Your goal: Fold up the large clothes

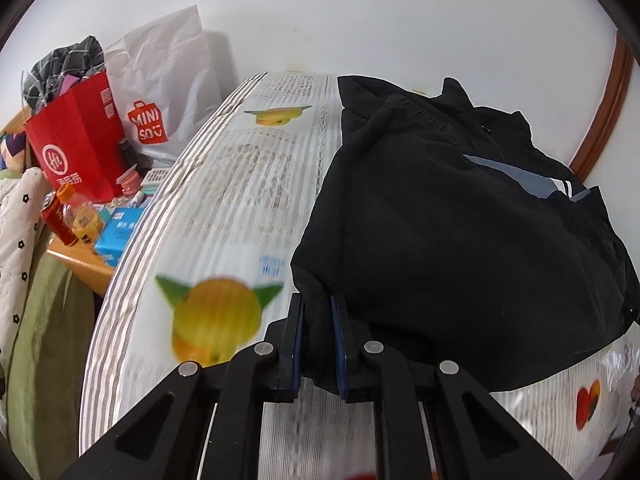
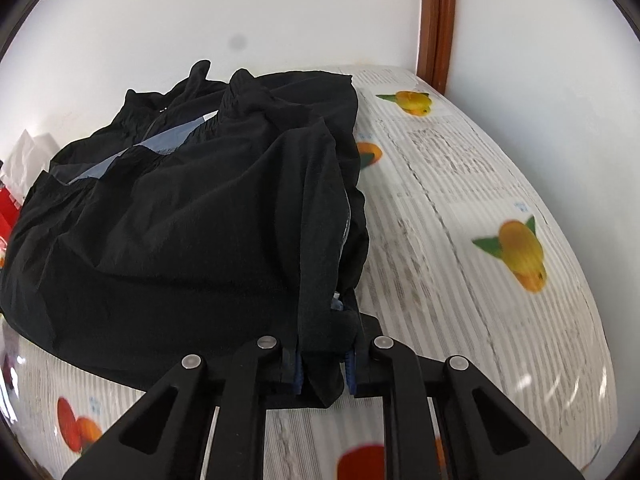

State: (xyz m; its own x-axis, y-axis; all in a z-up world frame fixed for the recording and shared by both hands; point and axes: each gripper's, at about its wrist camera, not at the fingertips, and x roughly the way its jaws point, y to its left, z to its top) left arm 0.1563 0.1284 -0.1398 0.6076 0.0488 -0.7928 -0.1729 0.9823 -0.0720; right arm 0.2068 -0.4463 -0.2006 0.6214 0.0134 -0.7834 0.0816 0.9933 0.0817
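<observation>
A large black garment (image 1: pixel 460 232) with a grey-blue panel lies bunched on a bed covered by a striped sheet with fruit prints (image 1: pixel 248 200). My left gripper (image 1: pixel 318 304) is shut on the garment's near left edge, with black cloth pinched between its blue pads. In the right wrist view the same black garment (image 2: pixel 192 220) fills the left and middle. My right gripper (image 2: pixel 322 328) is shut on its near right edge; cloth drapes over the fingers and hides the tips.
Left of the bed a wooden side table (image 1: pixel 80 264) holds a red paper bag (image 1: pixel 76 148), a white Miniso bag (image 1: pixel 160 92), cans, a bottle and a blue box (image 1: pixel 118 236). White wall behind; a brown wooden frame (image 2: pixel 438 20) stands at the right corner.
</observation>
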